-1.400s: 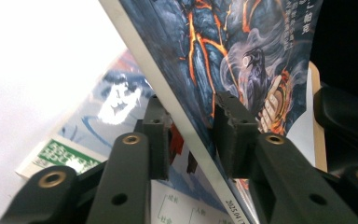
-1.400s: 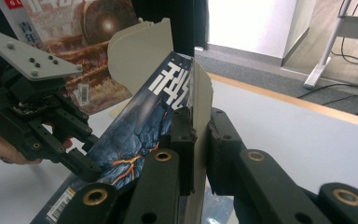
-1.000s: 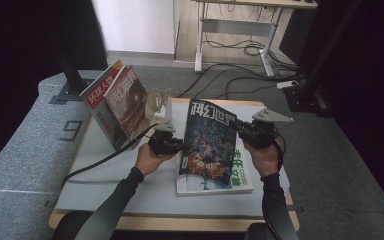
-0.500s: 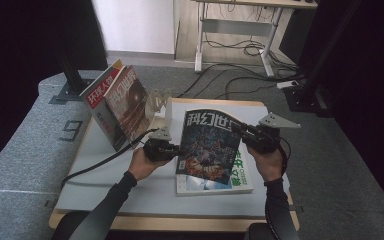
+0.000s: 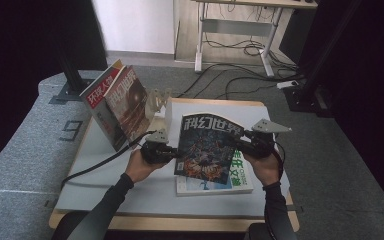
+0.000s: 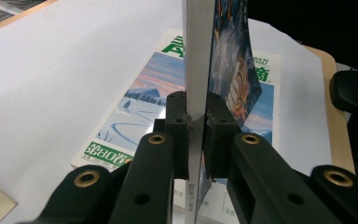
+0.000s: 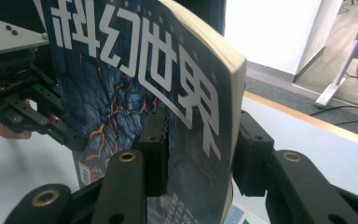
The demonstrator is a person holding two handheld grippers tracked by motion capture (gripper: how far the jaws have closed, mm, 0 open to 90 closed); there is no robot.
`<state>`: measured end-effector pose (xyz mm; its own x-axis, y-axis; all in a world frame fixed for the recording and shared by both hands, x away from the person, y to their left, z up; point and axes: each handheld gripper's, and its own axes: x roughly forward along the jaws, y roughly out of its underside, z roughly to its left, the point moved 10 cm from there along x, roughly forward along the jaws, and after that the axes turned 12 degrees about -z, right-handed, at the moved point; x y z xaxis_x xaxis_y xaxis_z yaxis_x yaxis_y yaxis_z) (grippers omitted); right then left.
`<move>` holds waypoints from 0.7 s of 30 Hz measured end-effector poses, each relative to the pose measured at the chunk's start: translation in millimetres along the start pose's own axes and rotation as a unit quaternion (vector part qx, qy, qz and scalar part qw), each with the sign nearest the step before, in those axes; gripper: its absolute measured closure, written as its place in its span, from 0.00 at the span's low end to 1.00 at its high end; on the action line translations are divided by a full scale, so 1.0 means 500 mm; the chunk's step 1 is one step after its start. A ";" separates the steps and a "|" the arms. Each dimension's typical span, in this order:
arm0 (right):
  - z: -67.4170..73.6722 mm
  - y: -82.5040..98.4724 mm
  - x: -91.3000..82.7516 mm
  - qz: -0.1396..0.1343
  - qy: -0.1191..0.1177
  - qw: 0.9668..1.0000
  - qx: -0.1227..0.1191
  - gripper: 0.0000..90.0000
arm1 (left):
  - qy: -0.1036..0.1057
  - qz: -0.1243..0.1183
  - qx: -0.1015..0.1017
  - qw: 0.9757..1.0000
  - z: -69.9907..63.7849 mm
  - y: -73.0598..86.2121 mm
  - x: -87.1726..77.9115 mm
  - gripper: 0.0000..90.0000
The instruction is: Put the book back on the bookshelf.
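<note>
The dark-covered magazine (image 5: 207, 147) is standing raised and tilted above the green-titled magazine (image 5: 237, 176), which is lying near the table's (image 5: 130, 200) front edge. The left gripper (image 5: 172, 152) is clamping the raised magazine's left edge, jaws nearly closed. The right gripper (image 5: 235, 144) is straddling its right edge; its jaws have just been opening, one pad touching, the other standing clear

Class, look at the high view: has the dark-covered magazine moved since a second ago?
Yes. The dark-covered magazine has been tilted up off the green-titled magazine lying flat on the table, and has shifted toward the table's near edge.
</note>
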<state>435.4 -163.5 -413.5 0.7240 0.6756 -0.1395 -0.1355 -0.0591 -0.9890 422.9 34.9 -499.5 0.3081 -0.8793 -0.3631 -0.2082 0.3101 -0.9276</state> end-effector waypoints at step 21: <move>0.013 0.023 -0.004 0.001 -0.015 1.000 0.007 0.86 | -0.005 0.005 0.023 1.000 -0.001 0.003 -0.012 0.85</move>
<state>428.0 -160.5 -424.2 0.7031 0.6973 -0.1393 -0.1459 -0.0503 -0.9880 420.1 40.2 -498.6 0.3165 -0.8725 -0.3723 -0.1684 0.3345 -0.9272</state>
